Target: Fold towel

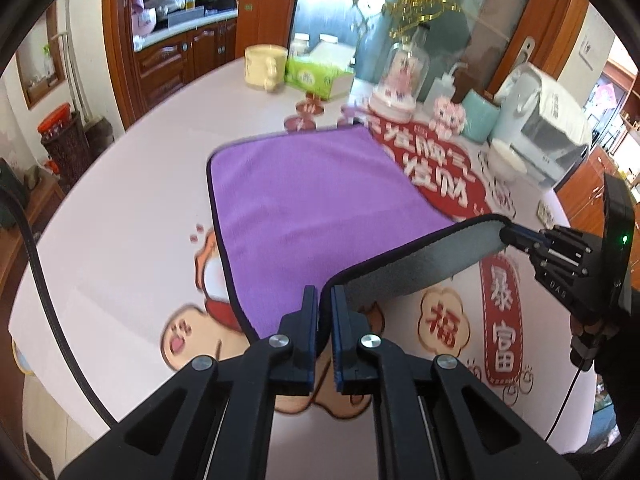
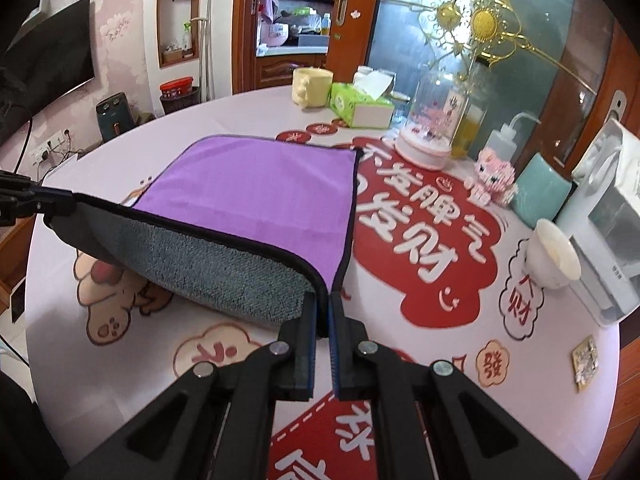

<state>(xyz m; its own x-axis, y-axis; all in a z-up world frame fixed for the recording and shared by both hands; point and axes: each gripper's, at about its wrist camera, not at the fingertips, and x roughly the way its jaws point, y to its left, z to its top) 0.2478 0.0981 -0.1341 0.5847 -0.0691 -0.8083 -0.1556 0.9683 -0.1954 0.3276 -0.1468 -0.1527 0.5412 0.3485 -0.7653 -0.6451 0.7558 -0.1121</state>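
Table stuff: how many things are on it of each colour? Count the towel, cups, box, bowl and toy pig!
Purple: 1, the towel, near edge lifted by the left gripper and right gripper
Yellow: 1, the mug
Green: 1, the tissue box
Pink: 1, the toy pig
Teal: 1, the cup
White: 1, the bowl
Total: 6
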